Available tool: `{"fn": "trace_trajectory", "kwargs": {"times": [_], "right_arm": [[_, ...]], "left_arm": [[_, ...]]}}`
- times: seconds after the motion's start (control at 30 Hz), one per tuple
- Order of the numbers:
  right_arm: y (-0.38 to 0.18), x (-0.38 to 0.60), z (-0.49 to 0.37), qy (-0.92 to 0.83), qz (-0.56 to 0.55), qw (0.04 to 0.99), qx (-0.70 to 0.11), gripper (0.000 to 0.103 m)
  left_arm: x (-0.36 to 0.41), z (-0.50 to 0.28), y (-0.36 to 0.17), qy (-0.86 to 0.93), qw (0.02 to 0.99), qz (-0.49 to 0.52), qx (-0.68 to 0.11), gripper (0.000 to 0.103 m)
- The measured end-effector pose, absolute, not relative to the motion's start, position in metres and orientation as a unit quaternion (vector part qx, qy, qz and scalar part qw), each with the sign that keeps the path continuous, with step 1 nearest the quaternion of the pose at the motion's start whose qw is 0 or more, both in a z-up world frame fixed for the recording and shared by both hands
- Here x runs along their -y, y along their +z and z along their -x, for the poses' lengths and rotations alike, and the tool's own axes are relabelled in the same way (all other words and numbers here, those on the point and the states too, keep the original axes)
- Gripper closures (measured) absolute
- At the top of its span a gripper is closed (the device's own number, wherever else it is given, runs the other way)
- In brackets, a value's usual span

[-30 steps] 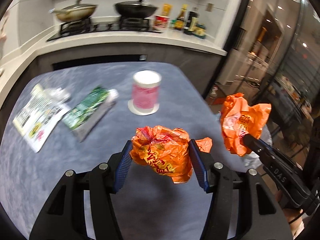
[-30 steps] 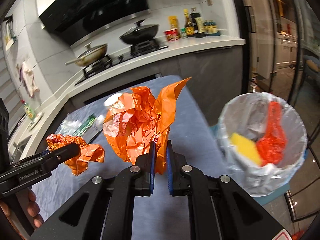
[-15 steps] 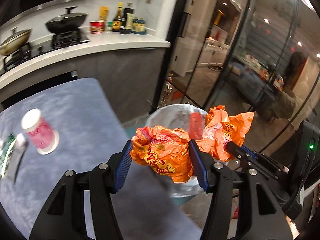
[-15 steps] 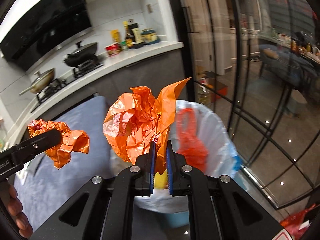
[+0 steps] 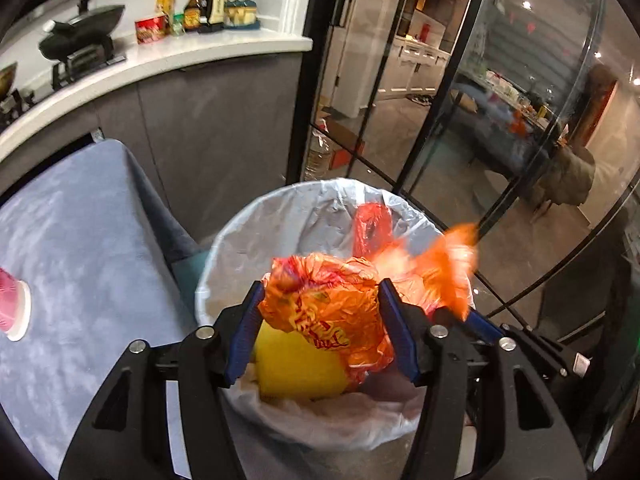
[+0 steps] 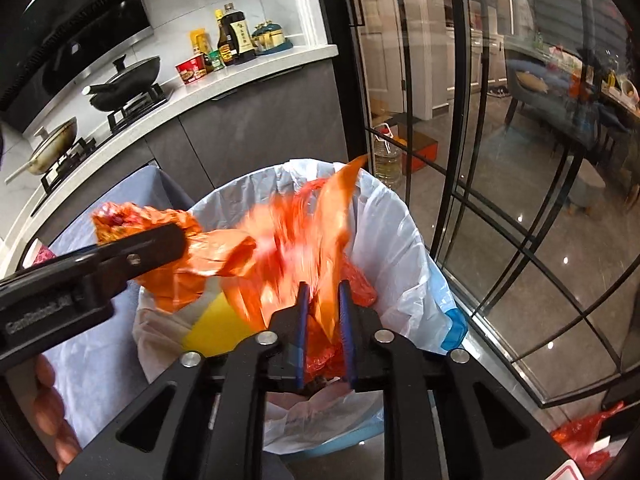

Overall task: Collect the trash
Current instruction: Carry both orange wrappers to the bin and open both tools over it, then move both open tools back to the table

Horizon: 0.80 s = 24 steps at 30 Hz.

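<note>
My left gripper is shut on a crumpled orange wrapper and holds it over the trash bin, which has a white liner. My right gripper has its jaws a little apart; a second orange wrapper, blurred by motion, is slipping out between them over the bin. The left gripper and its wrapper show at the left of the right wrist view. The blurred wrapper also shows in the left wrist view. Inside the bin lie a yellow item and a red bag.
A grey-blue table stands left of the bin, with a pink cup at its edge. A kitchen counter with pans and bottles runs behind. Glass doors stand right of the bin.
Both grippers have moved closer over the bin. The right gripper's jaws have parted and its orange wrapper is dropping away. The left gripper still clamps its wrapper.
</note>
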State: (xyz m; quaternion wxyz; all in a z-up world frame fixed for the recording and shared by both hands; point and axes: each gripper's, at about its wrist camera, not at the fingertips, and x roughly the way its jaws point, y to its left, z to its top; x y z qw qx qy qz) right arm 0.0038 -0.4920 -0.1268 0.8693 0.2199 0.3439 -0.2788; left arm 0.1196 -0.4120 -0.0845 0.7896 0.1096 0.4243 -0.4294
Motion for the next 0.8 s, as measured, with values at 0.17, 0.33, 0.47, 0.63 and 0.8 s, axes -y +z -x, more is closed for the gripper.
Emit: {"fn": "trace_trajectory", "kwargs": {"times": [0.17,0.33,0.47,0.63,0.8], "right_arm": [[-0.124,0.488,0.006,-0.285,-0.227,0.872,-0.326,0.061],[-0.105,0.475,0.015,-0.290,-0.219,0.883,-0.298,0.060],[-0.080,0.464,0.018,-0.282,-0.224,0.894,-0.268,0.057],[-0.056,0.434,0.005,-0.247,-0.210,0.912,-0.253,0.055],[-0.049,0.387,-0.026,-0.189,-0.191,0.927,-0.262,0.053]], "left_arm": [[0.416,-0.124,-0.091,-0.403,0.799,-0.120,-0.429,0.014],[0.398,-0.129,-0.082,-0.396,0.807,-0.099,-0.427,0.013],[0.366,-0.137,-0.067,-0.381,0.820,-0.076,-0.420,0.012],[0.306,-0.146,-0.048,-0.345,0.847,-0.044,-0.403,0.008],[0.238,-0.164,-0.046,-0.291,0.865,-0.028,-0.408,0.008]]}}
